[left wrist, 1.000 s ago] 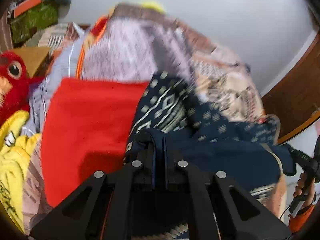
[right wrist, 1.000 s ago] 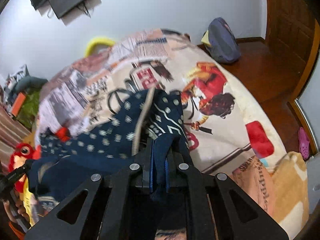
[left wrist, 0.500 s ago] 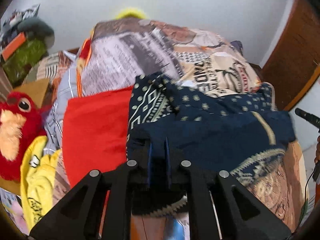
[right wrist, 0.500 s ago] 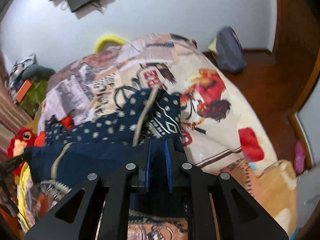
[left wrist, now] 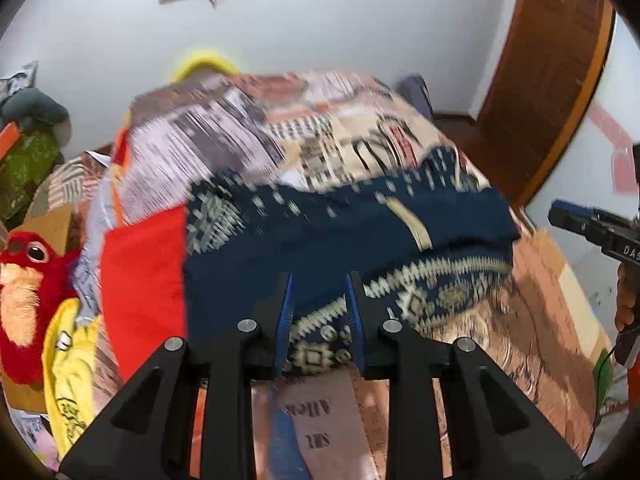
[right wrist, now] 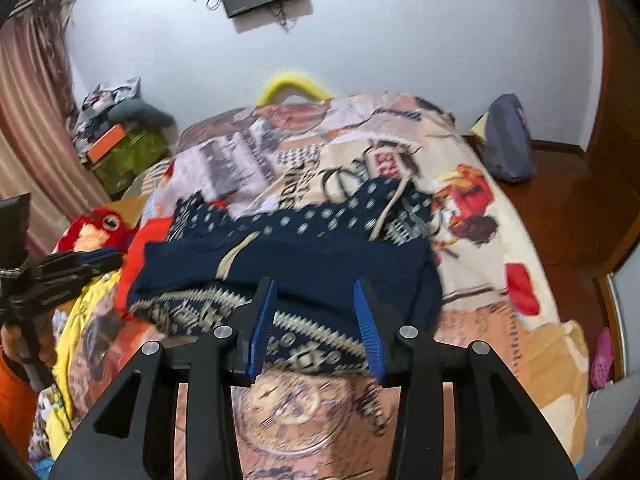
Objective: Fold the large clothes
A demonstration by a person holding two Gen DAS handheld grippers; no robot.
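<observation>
Left wrist view: the left tool [left wrist: 319, 312] is released, its blue-lined jaws apart with the patterned hem of the navy garment [left wrist: 340, 240] showing between them; no cloth is pinched. The garment lies on the bed [left wrist: 540, 308] as a folded bundle, a plain navy layer over a band of cream zigzag pattern. A red cloth [left wrist: 140, 276] touches its left edge, with a yellow garment [left wrist: 72, 360] and a red plush toy [left wrist: 28, 284] beyond. At the right edge of this view the right tool [left wrist: 568, 218] sits clear of the bundle. The picture is blurred, so finer creases cannot be read.

The step in hand looks like letting go after a fold. To do it well, draw the tool straight back and slightly up so the jaws do not drag the hem and undo the fold, then check that the top layer lies square over the lower one.

Right wrist view: the right tool [right wrist: 316, 326] is likewise released, jaws wide, framing the near hem without gripping it. The navy garment [right wrist: 320, 256] sits at the middle of the bed [right wrist: 500, 320], its dotted upper part and a cream drawstring [right wrist: 390, 210] bunched toward the far side. The left tool [right wrist: 100, 258] shows at the left, near the bundle's left corner.

Open bedspread lies to the right and on the near side; the left is crowded by the red cloth [right wrist: 134, 264] and the toy [right wrist: 96, 228]. The bed's right edge drops to the wooden floor [right wrist: 568, 208], so any further fold is best worked rightward but short of that edge.
</observation>
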